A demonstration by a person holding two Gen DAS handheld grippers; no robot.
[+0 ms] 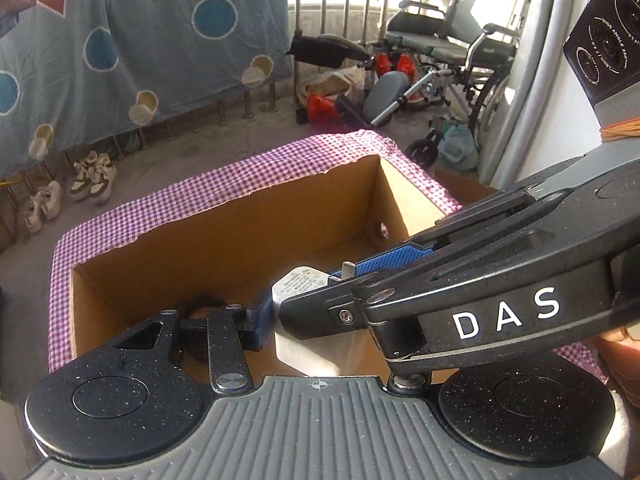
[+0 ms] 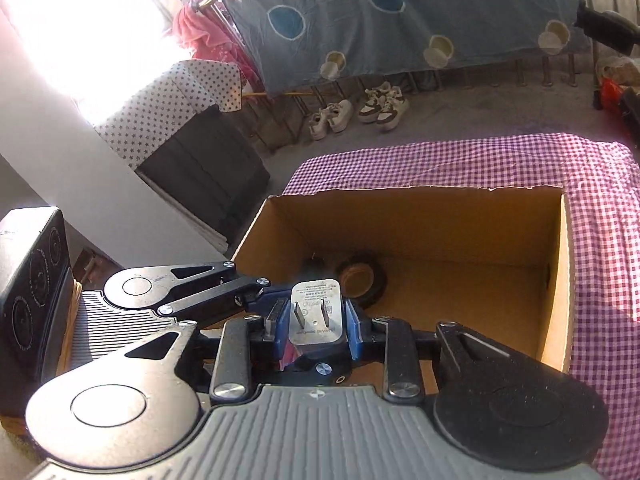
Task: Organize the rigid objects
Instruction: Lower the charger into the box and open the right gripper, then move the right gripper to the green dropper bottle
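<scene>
- Shoes [image 2: 356,114], two pale pairs, sit on the grey floor at far left in the left wrist view, below a blue sheet [image 1: 140,40] with round patches hanging on a rail.
- In the right wrist view a black cabinet with a star-print cover [image 2: 168,108] stands at the left, near the bright window.
- Left gripper [image 2: 256,300] reaches in from the left of the right wrist view; one of its blue fingers [image 1: 258,322] lies just beside the left side of the charger. Whether it presses on the charger or only stands beside it cannot be told.
- Cardboard box [image 1: 248,216] with open top stands in the middle on a purple checked cloth [image 2: 440,164]; a dark round object [image 2: 362,280] lies on its floor, too shadowed to identify.
- White plug charger [image 2: 316,312] is held over the near part of the box, its two flat prongs facing the right wrist camera.
- Right gripper [image 2: 318,330] is clenched on the charger, a blue pad on each flank; in the left wrist view it crosses in from the right and covers much of the charger.
- Wheelchair [image 1: 452,48] and red items stand by the railing at far right in the left wrist view.
</scene>
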